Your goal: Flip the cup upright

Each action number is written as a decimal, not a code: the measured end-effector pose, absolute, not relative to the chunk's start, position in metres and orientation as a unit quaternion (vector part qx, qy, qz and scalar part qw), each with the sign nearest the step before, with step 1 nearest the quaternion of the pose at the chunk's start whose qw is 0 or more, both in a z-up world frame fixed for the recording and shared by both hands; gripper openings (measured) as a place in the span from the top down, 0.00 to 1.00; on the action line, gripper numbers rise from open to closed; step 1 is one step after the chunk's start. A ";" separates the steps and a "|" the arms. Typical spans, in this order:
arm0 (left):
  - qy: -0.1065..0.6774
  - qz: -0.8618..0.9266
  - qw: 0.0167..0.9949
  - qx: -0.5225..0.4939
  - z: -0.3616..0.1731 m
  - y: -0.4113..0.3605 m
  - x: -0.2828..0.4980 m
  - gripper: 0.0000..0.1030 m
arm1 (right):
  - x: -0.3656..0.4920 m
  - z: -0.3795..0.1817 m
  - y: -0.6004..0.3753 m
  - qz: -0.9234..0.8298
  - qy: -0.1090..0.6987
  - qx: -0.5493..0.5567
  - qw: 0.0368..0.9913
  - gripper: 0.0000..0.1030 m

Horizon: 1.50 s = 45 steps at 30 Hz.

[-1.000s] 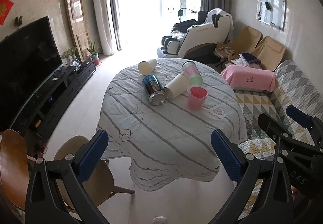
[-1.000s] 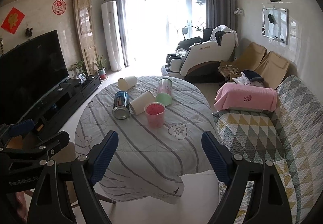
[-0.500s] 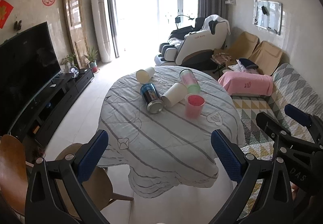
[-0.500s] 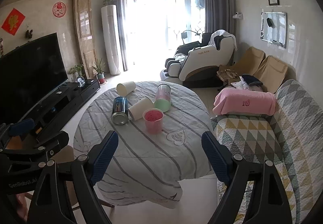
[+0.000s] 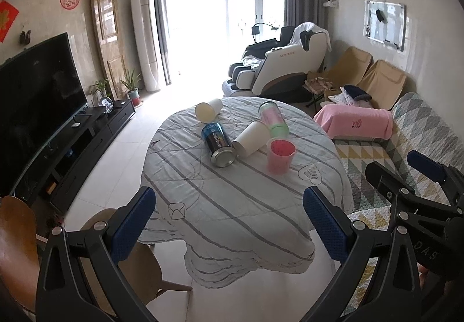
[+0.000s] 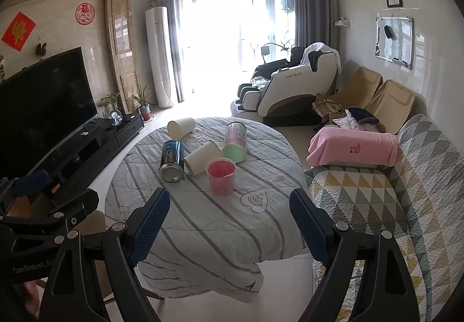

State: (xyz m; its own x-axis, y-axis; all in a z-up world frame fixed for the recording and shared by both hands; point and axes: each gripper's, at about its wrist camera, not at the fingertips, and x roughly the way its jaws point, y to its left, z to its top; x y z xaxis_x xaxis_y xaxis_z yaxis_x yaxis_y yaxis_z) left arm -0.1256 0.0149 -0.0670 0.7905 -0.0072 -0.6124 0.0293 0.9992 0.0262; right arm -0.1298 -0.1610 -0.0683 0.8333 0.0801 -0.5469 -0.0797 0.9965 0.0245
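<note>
The left gripper is hovering short of the table with its black, bolted arms spread wide and its dimpled blue pads holding nothing, and the right gripper is doing likewise, its jaws apart and empty; each is showing at the edge of the other's view. Beyond them a round table is wearing a crumpled, pale quilted cloth with grey stripes, its hem sagging over the near edge. Standing closest on the cloth is a translucent pink cup, upright and tapered, with a red patch showing inside. Just behind it a matte white paper cup is lying on its side, touching a shiny blue can that is lying with its metal base facing the cameras. A clear cylinder with pink and green contents is lying behind the paper cup, and a second white cup is lying well apart near the far rim, its mouth facing the cameras. A wooden chair is sitting partly tucked under the cloth, its seat mostly hidden by the left gripper's arm. A patchwork sofa with a fluffy pink blanket is flanking the table, and the can's lettering is too small to read with certainty
</note>
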 end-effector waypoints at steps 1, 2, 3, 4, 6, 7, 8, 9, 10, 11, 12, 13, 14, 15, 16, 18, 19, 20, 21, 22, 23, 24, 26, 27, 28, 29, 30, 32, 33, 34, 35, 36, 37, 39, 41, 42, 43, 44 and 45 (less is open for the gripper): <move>0.323 -0.009 0.946 0.018 -0.067 0.015 -0.126 0.00 | -0.129 -0.069 -0.161 0.041 0.286 0.001 0.957 0.17; 0.323 -0.010 0.946 0.018 -0.067 0.015 -0.126 0.00 | -0.129 -0.069 -0.161 0.042 0.287 0.001 0.957 0.17; 0.324 -0.010 0.946 0.017 -0.067 0.015 -0.125 0.00 | -0.128 -0.069 -0.161 0.041 0.288 0.001 0.957 0.17; 0.323 -0.009 0.946 0.017 -0.067 0.015 -0.126 0.00 | -0.128 -0.068 -0.161 0.040 0.287 0.000 0.957 0.17; 0.324 -0.010 0.946 0.017 -0.067 0.015 -0.125 0.00 | -0.127 -0.069 -0.161 0.040 0.289 0.002 0.956 0.17; 0.325 -0.011 0.946 0.017 -0.067 0.014 -0.124 0.00 | -0.126 -0.069 -0.162 0.040 0.290 0.003 0.956 0.17; 0.324 -0.011 0.946 0.017 -0.067 0.014 -0.123 0.00 | -0.125 -0.069 -0.162 0.038 0.290 0.003 0.956 0.17; 0.324 -0.011 0.946 0.017 -0.067 0.014 -0.122 0.00 | -0.125 -0.069 -0.162 0.038 0.291 0.003 0.956 0.17; 0.324 -0.011 0.946 0.017 -0.067 0.014 -0.121 0.00 | -0.124 -0.069 -0.162 0.038 0.291 0.004 0.956 0.17; 0.323 -0.011 0.946 0.017 -0.067 0.015 -0.120 0.00 | -0.125 -0.068 -0.162 0.037 0.290 0.004 0.956 0.17; 0.324 -0.012 0.946 0.017 -0.067 0.014 -0.121 0.00 | -0.124 -0.068 -0.162 0.037 0.289 0.005 0.957 0.17; 0.324 -0.012 0.946 0.017 -0.067 0.014 -0.121 0.00 | -0.124 -0.068 -0.162 0.037 0.289 0.006 0.956 0.17; 0.325 -0.011 0.945 0.018 -0.067 0.014 -0.121 0.00 | -0.124 -0.068 -0.162 0.037 0.289 0.006 0.957 0.17; 0.325 -0.011 0.946 0.018 -0.067 0.014 -0.121 0.00 | -0.123 -0.068 -0.162 0.037 0.290 0.006 0.956 0.17; 0.324 -0.012 0.946 0.017 -0.067 0.014 -0.121 0.00 | -0.123 -0.068 -0.162 0.038 0.290 0.006 0.956 0.17; 0.324 -0.011 0.946 0.017 -0.067 0.014 -0.121 0.00 | -0.124 -0.067 -0.162 0.037 0.290 0.006 0.956 0.17; 0.325 -0.012 0.946 0.016 -0.067 0.014 -0.120 0.00 | -0.123 -0.068 -0.162 0.037 0.290 0.006 0.956 0.17; 0.325 -0.012 0.946 0.017 -0.067 0.014 -0.121 0.00 | -0.123 -0.068 -0.163 0.037 0.291 0.007 0.956 0.17; 0.323 -0.012 0.946 0.018 -0.067 0.014 -0.121 0.00 | -0.123 -0.067 -0.162 0.037 0.291 0.008 0.956 0.17; 0.323 -0.012 0.946 0.018 -0.067 0.014 -0.121 0.00 | -0.122 -0.067 -0.162 0.037 0.291 0.008 0.956 0.17; 0.324 -0.013 0.946 0.019 -0.067 0.014 -0.119 0.00 | -0.122 -0.067 -0.162 0.036 0.292 0.007 0.956 0.17; 0.323 -0.012 0.946 0.019 -0.067 0.014 -0.118 0.00 | -0.122 -0.067 -0.162 0.036 0.292 0.007 0.956 0.17; 0.323 -0.013 0.946 0.017 -0.067 0.013 -0.117 0.00 | -0.121 -0.067 -0.162 0.036 0.293 0.008 0.955 0.17; 0.323 -0.013 0.946 0.017 -0.067 0.013 -0.117 0.00 | -0.121 -0.067 -0.161 0.035 0.294 0.008 0.955 0.17; 0.323 -0.012 0.946 0.018 -0.067 0.013 -0.117 0.00 | -0.121 -0.066 -0.161 0.035 0.294 0.009 0.955 0.17; 0.322 -0.013 0.946 0.018 -0.067 0.013 -0.117 0.00 | -0.120 -0.067 -0.161 0.035 0.295 0.008 0.955 0.17; 0.322 -0.013 0.946 0.018 -0.067 0.013 -0.117 0.00 | -0.119 -0.067 -0.160 0.035 0.296 0.008 0.954 0.17; 0.322 -0.013 0.946 0.018 -0.067 0.013 -0.117 0.00 | -0.118 -0.067 -0.159 0.034 0.297 0.009 0.954 0.17; 0.323 -0.013 0.946 0.018 -0.067 0.013 -0.117 0.00 | -0.118 -0.067 -0.160 0.034 0.297 0.010 0.954 0.17; 0.323 -0.013 0.946 0.018 -0.067 0.013 -0.117 0.00 | -0.118 -0.067 -0.159 0.034 0.297 0.009 0.954 0.17; 0.322 -0.012 0.947 0.018 -0.067 0.013 -0.117 0.00 | -0.118 -0.067 -0.159 0.034 0.297 0.009 0.954 0.17; 0.322 -0.013 0.946 0.018 -0.067 0.013 -0.117 0.00 | -0.118 -0.067 -0.159 0.033 0.297 0.009 0.954 0.17; 0.322 -0.014 0.947 0.018 -0.067 0.013 -0.115 0.00 | -0.118 -0.066 -0.159 0.032 0.297 0.009 0.954 0.17; 0.321 -0.016 0.947 0.018 -0.067 0.013 -0.110 0.00 | -0.118 -0.066 -0.159 0.033 0.297 0.009 0.954 0.17; 0.321 -0.015 0.947 0.018 -0.067 0.013 -0.108 0.00 | -0.116 -0.067 -0.158 0.032 0.298 0.009 0.954 0.17; 0.321 -0.017 0.947 0.018 -0.067 0.013 -0.108 0.00 | -0.115 -0.067 -0.157 0.032 0.298 0.010 0.954 0.17; 0.322 -0.017 0.947 0.018 -0.067 0.013 -0.108 0.00 | -0.115 -0.067 -0.157 0.031 0.298 0.009 0.954 0.17; 0.322 -0.017 0.946 0.018 -0.068 0.013 -0.105 0.00 | -0.114 -0.068 -0.157 0.031 0.299 0.009 0.954 0.17; 0.321 -0.017 0.947 0.018 -0.068 0.014 -0.105 0.00 | -0.114 -0.068 -0.157 0.031 0.300 0.010 0.953 0.17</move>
